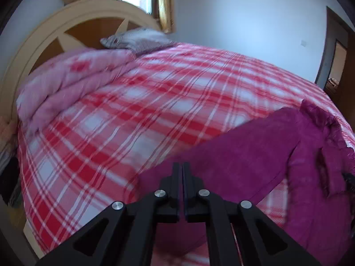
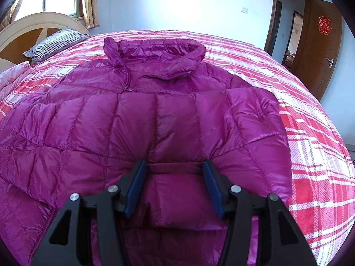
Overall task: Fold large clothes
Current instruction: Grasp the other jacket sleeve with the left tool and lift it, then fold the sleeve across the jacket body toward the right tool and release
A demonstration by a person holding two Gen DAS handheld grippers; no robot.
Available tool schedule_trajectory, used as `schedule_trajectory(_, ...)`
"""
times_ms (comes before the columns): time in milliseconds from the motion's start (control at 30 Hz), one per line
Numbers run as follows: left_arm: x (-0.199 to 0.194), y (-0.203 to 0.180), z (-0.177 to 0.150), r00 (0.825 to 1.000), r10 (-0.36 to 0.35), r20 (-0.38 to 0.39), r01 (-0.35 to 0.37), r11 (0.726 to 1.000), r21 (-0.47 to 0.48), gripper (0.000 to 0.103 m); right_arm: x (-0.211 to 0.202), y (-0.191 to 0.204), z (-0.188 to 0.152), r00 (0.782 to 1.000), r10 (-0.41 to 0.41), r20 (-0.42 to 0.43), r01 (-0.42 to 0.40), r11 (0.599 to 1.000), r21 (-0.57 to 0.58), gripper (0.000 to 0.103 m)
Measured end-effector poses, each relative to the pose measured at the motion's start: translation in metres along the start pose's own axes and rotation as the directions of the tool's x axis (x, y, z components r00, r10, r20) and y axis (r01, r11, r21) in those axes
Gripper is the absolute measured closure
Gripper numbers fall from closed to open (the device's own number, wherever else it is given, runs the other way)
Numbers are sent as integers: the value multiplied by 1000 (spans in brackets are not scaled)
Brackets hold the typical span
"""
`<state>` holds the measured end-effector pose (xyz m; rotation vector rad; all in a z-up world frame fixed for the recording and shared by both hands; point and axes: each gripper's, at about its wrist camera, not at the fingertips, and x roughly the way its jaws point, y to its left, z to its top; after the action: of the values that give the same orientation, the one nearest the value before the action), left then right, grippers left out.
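A magenta quilted puffer jacket [image 2: 155,115] lies on the red and white plaid bed cover, collar toward the far side. One sleeve is folded across its chest. My right gripper [image 2: 175,166] is open just over the folded sleeve, its blue pads on either side of the cuff end. In the left wrist view a part of the jacket [image 1: 244,166] is lifted off the bed. My left gripper [image 1: 182,166] has its jaws together with the magenta fabric right at the tips.
The plaid bed cover [image 1: 144,110] spreads wide to the left. A pink folded quilt [image 1: 73,82] and a striped pillow [image 2: 55,44] lie by the cream headboard [image 1: 55,28]. A brown door [image 2: 319,51] stands at the right.
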<state>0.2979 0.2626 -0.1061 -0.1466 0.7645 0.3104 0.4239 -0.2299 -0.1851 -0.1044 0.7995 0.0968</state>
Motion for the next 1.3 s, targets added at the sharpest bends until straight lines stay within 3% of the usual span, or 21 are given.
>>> schedule_trajectory(33,1,6,-9,1000,14,-20,-14,1000,-13,55,0,0,0,1000,-2,0,2,1000,-2,47)
schedule_trajectory(100,-2,19,-22,1000,5,-21,-7,997,-74,25,0,0,0,1000,-6,1,6,1000,-5,47)
schedule_trajectory(500,18,0,-29,996,-87,-30,85,995,-57,25,0,5,-1,1000,-26,8,26,1000,-16,44)
schedule_trajectory(567,23,0,-29,993,-113,-39,110,991,-71,29,0,5,-1,1000,-27,10,27,999,-16,44)
schedule_trajectory(667,35,5,-32,985,-152,-76,144,984,-104,44,0,4,-1,1000,-26,12,26,1000,-13,43)
schedule_trajectory(733,38,7,-35,986,-146,-82,138,986,-97,75,0,3,0,1000,-24,13,24,1000,-12,43)
schedule_trajectory(833,30,8,-33,985,-164,-60,159,984,-74,94,-1,3,-1,1000,-23,15,23,1000,-11,41)
schedule_trajectory(967,11,3,-21,985,-171,-8,170,983,-65,96,-1,3,-1,1000,-24,16,24,1000,-11,40)
schedule_trajectory(1133,-27,-11,11,977,-168,127,173,985,-24,97,-1,3,-1,999,-26,18,26,1000,-11,38)
schedule_trajectory(1300,-68,-49,52,941,-224,252,218,974,54,97,-1,2,-1,999,-26,18,26,1000,-11,38)
